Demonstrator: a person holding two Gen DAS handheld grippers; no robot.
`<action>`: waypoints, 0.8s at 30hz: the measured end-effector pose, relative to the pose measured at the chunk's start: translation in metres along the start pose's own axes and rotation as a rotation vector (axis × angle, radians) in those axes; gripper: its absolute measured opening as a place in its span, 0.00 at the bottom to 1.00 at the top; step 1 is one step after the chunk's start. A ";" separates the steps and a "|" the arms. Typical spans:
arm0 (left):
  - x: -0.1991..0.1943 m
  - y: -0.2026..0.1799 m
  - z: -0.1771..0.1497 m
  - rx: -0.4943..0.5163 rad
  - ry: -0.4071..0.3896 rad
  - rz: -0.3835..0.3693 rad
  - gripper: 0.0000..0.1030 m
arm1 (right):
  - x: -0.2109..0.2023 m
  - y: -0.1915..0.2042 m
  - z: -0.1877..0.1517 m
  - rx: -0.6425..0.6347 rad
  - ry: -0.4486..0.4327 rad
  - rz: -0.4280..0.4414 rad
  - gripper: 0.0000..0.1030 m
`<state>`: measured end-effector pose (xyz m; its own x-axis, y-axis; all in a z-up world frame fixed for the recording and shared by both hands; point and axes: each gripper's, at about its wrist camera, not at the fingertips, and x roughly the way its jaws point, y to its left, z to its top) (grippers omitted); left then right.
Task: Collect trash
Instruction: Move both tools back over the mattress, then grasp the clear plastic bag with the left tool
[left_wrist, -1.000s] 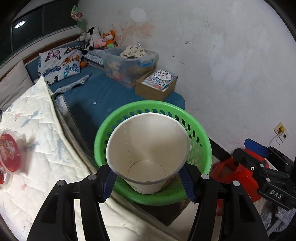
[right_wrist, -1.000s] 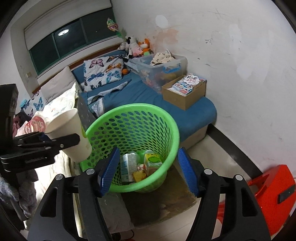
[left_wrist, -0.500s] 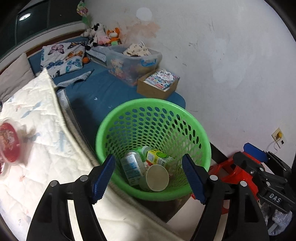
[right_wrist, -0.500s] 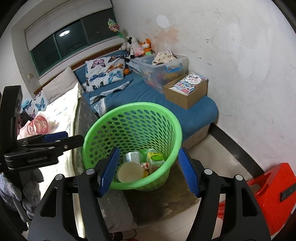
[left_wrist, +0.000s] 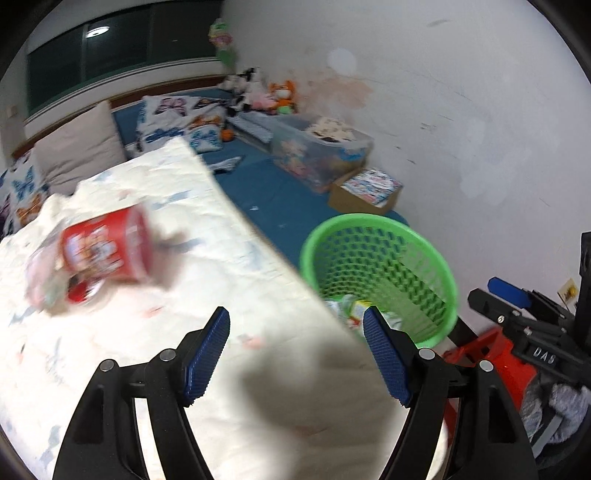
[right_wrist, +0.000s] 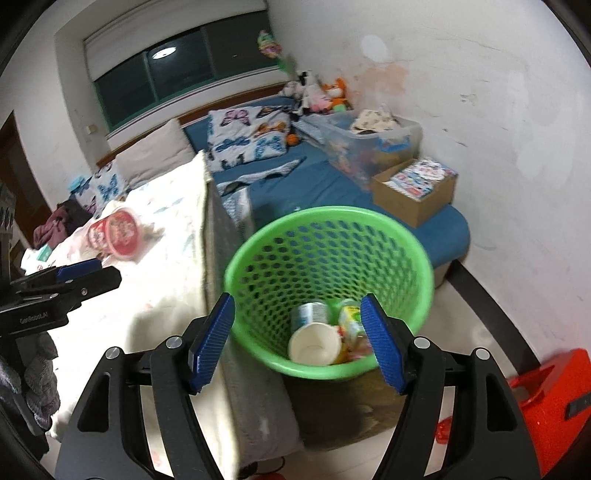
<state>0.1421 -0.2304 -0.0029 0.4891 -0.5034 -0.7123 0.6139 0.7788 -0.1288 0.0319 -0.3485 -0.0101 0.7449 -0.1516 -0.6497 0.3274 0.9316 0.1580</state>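
Left gripper (left_wrist: 295, 350): fingers spread, empty, over the white quilted blanket (left_wrist: 147, 332).
Right gripper (right_wrist: 297, 338): fingers spread, empty.
White paper cup (right_wrist: 314, 343): inside the green perforated plastic basket (right_wrist: 328, 218).
Red round tub (left_wrist: 107, 251): on the blanket, at ten o'clock.

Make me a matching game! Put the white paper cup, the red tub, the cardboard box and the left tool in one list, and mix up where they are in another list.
Things:
1. white paper cup
2. red tub
3. cardboard box
4. left tool

Places:
A. on the blue mattress by the wall
B. over the white quilt, open and empty
C. inside the green basket
D. lying on the white quilt

Pairs: 1-C, 2-D, 3-A, 4-B
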 end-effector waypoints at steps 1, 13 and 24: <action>-0.004 0.010 -0.004 -0.011 -0.004 0.019 0.70 | 0.002 0.006 0.001 -0.007 0.003 0.009 0.69; -0.042 0.135 -0.020 -0.120 -0.040 0.234 0.70 | 0.031 0.094 0.020 -0.146 0.032 0.124 0.73; -0.025 0.208 -0.011 -0.114 -0.020 0.339 0.67 | 0.054 0.147 0.029 -0.221 0.055 0.174 0.74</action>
<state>0.2504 -0.0513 -0.0194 0.6661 -0.2159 -0.7139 0.3424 0.9389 0.0356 0.1375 -0.2291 -0.0006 0.7444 0.0294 -0.6671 0.0585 0.9923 0.1091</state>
